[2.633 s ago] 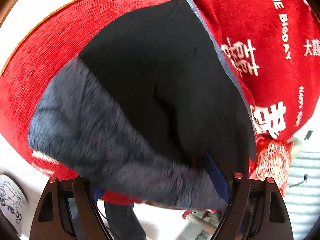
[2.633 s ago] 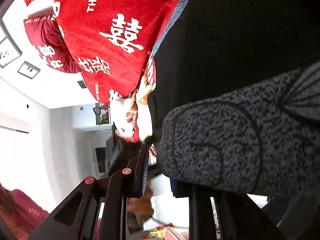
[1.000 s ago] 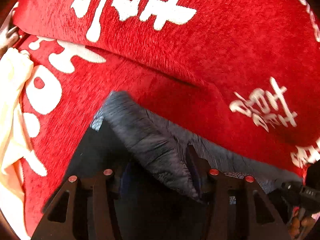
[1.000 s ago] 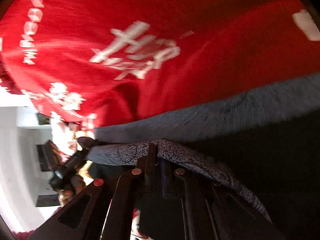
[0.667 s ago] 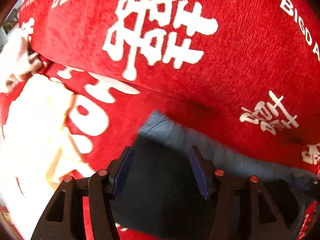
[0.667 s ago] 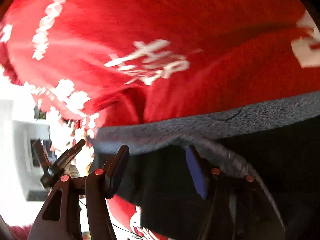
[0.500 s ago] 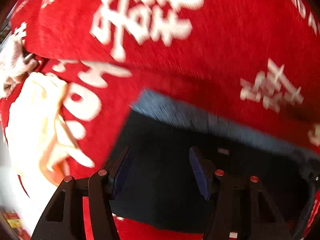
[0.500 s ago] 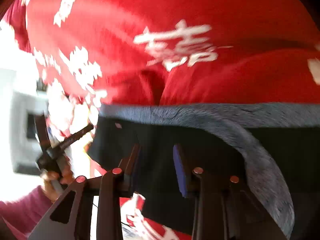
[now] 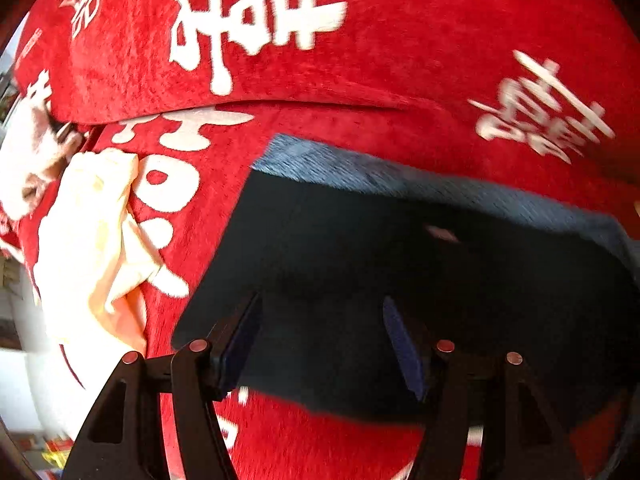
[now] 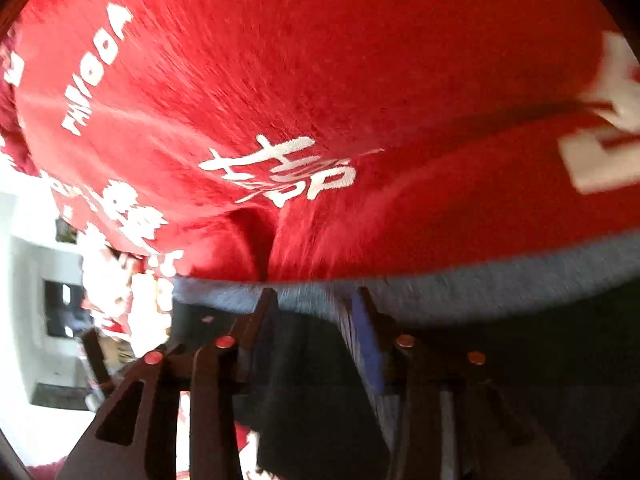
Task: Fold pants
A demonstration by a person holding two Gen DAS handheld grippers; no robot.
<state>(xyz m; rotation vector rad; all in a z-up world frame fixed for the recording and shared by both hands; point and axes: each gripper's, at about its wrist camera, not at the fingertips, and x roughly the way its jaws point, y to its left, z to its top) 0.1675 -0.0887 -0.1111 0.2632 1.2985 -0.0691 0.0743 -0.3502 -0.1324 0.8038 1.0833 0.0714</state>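
The pants lie folded on a red cloth with white characters; they are black with a grey-blue band along the far edge. My left gripper is open and empty, hovering over the pants' near left part. In the right wrist view the pants fill the lower right, grey band on top. My right gripper is open and empty, its tips at that grey edge.
A cream cloth lies on the red cloth left of the pants. A fold line runs across the red cloth behind the pants. Bright room background shows at the left of the right wrist view.
Both grippers held the pants' grey edge and laid it down on the red cloth. Both have since opened, let go and drawn back a little.
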